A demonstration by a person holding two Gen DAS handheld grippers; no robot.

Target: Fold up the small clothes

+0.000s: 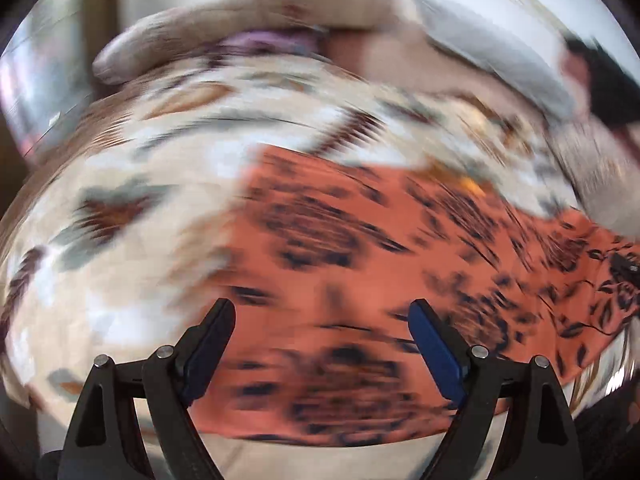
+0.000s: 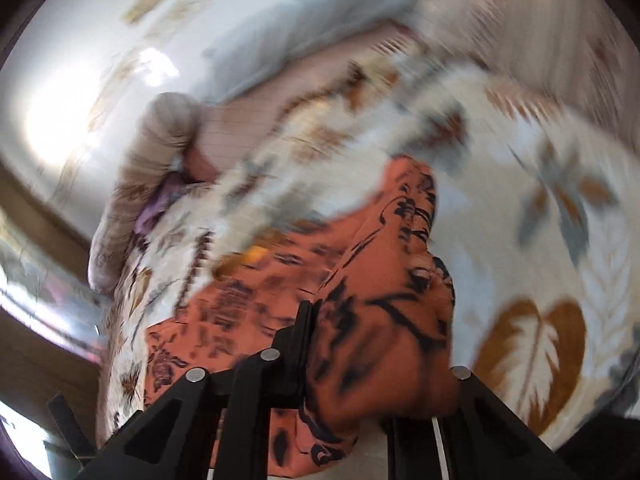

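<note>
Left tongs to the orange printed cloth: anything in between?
Nothing visible. The left tongs stand open directly over the orange printed cloth, which lies on the leaf-print cover. The right tongs are already shut on one bunched end of it.

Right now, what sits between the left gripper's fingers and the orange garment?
Nothing: in the left wrist view the open left gripper hovers over the orange garment, the gap bare.
</note>
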